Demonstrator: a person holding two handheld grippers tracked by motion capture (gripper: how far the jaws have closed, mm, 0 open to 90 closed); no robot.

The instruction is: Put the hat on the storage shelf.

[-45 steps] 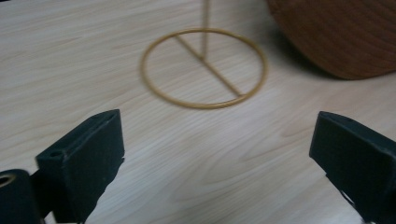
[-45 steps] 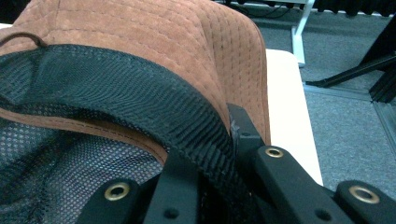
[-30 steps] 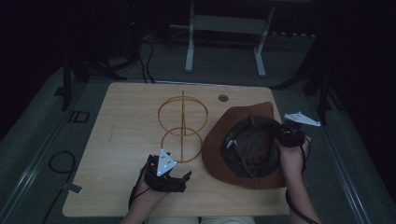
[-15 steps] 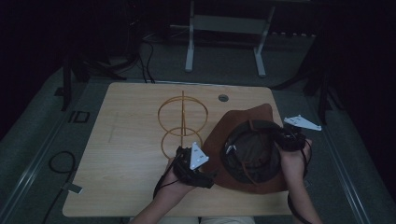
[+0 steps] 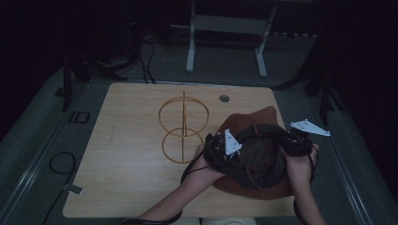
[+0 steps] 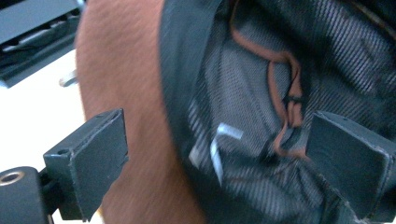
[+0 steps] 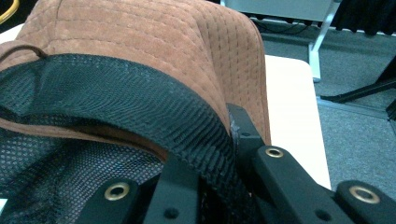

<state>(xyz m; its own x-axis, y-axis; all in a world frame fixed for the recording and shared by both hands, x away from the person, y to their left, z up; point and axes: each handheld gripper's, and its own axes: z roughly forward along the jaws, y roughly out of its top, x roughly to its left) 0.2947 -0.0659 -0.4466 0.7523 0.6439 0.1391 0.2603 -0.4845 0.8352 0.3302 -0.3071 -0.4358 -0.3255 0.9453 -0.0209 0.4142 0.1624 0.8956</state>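
From the high view, a brown hat [image 5: 263,140] lies upside down on the near right part of the table [image 5: 131,164], its dark lining facing up. A gold wire stand [image 5: 183,126] sits just left of the hat. The left gripper [image 5: 220,149] is at the hat's left edge and the right gripper [image 5: 293,142] at its right edge, so the hat is held between the two hands.

In the left gripper view, the jaws stand wide apart. One jaw sits outside the hat over the brown brim [image 6: 121,116]; the other reaches inside over the mesh lining [image 6: 261,93], near a thin brown cord [image 6: 280,93] and a small white tag [image 6: 219,144]. Nothing is pinched yet. If these jaws close here, they may catch the cord or the tag rather than the brim edge, and the hold would be weak.

In the right gripper view, the jaws are clamped narrowly on the black mesh sweatband [image 7: 140,107] at the hat's rim, with the brown suede [image 7: 163,42] rising behind. This grip seems to take only soft band. A lift or pull from one side could stretch the band, fold the brim, or let the hat slip and swing toward the stand.
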